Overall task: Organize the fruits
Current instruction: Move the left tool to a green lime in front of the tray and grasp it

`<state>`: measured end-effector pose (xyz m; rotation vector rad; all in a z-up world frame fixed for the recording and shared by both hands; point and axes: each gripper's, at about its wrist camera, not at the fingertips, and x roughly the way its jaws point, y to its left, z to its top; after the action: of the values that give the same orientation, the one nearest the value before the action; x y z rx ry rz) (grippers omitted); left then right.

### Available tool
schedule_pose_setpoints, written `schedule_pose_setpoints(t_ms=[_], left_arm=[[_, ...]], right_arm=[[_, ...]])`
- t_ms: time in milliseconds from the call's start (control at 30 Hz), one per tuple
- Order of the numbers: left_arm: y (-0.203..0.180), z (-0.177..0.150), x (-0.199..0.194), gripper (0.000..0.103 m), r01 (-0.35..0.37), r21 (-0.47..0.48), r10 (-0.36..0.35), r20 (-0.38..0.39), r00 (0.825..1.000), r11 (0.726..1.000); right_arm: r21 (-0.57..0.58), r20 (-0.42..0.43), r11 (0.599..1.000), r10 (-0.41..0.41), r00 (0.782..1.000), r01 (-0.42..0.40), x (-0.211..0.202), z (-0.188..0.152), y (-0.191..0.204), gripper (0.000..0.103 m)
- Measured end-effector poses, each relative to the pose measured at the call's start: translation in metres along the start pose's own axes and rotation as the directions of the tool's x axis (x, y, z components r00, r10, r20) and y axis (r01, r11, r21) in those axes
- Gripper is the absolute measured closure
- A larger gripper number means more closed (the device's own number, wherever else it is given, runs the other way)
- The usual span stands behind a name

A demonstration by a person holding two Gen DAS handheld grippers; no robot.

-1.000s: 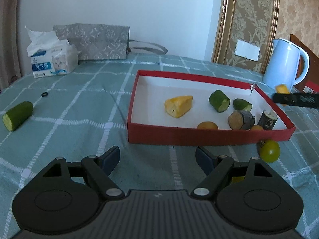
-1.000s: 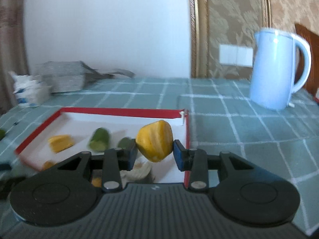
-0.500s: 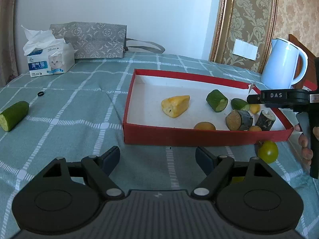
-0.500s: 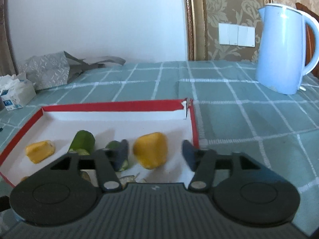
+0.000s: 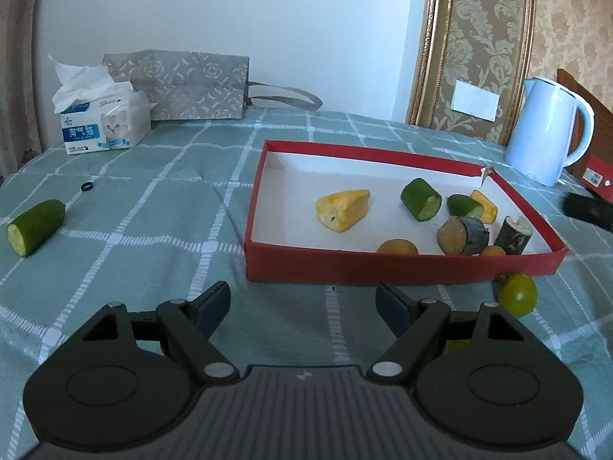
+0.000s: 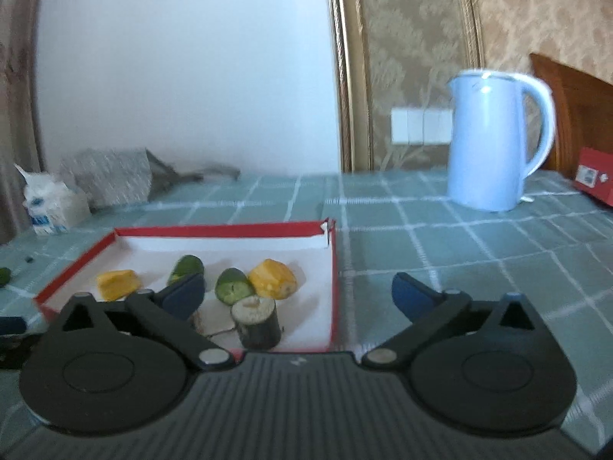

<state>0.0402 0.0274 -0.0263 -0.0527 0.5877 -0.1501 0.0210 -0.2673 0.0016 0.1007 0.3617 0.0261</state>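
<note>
My right gripper (image 6: pixel 295 295) has just let go: its jaws have been opening and now stand wide with nothing between them. The yellow piece (image 6: pixel 272 284) it carried a second ago lies in the red tray (image 6: pixel 333 287). My left gripper (image 5: pixel 302 304) waits, fingers apart and empty. Judged remaining: cucumber (image 5: pixel 35 227) and green fruit (image 5: pixel 517 299) outside the tray.

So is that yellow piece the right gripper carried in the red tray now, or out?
In. The yellow piece lies on the white floor of the red tray beside a cucumber chunk; the right gripper has just opened, fingers empty.
</note>
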Motion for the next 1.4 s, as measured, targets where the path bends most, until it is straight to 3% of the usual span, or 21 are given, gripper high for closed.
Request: schedule_pose_setpoints(t_ms=[267,367,567,733,867,1000,1200,1400], left_arm=[[-0.003,-0.003,-0.005,0.020,-0.006,0.013,0.006,0.008,1.000,1.000],[0.001,-0.004,-0.006,0.020,0.007,-0.013,-0.008,-0.005,1.000,1.000],[0.000,-0.006,-0.017,0.020,0.049,-0.040,-0.048,0.023,0.999,0.998],[-0.018,-0.009,-0.025,0.019,0.099,-0.013,-0.099,0.020,0.995,0.995],[-0.039,-0.010,-0.029,0.018,0.145,0.045,-0.147,0.025,0.989,0.988],[-0.056,-0.009,-0.023,0.016,0.146,0.097,-0.148,0.011,0.989,0.985],[-0.069,-0.012,-0.017,0.016,0.158,0.136,-0.156,-0.023,0.988,0.978],[-0.073,-0.017,-0.012,0.019,0.113,0.142,-0.111,-0.025,0.994,0.983]], right_arm=[[-0.062,0.062,0.996,0.064,0.996,-0.060,-0.044,-0.024,-0.001,0.000],[-0.076,0.019,0.994,0.077,0.997,-0.075,-0.043,-0.030,0.002,0.000],[-0.128,-0.044,0.991,0.023,0.999,-0.028,-0.036,-0.039,0.009,0.000],[-0.085,-0.125,0.996,0.030,0.992,-0.041,-0.024,-0.040,0.001,0.000],[0.013,-0.202,1.000,0.014,0.979,-0.011,-0.011,-0.041,-0.015,0.000],[0.115,-0.245,0.993,0.018,0.969,0.011,-0.004,-0.045,-0.031,0.000],[0.067,-0.266,0.997,-0.014,0.964,0.033,0.000,-0.046,-0.023,0.000],[0.038,-0.278,0.998,-0.033,0.960,0.046,0.002,-0.045,-0.020,0.000]])
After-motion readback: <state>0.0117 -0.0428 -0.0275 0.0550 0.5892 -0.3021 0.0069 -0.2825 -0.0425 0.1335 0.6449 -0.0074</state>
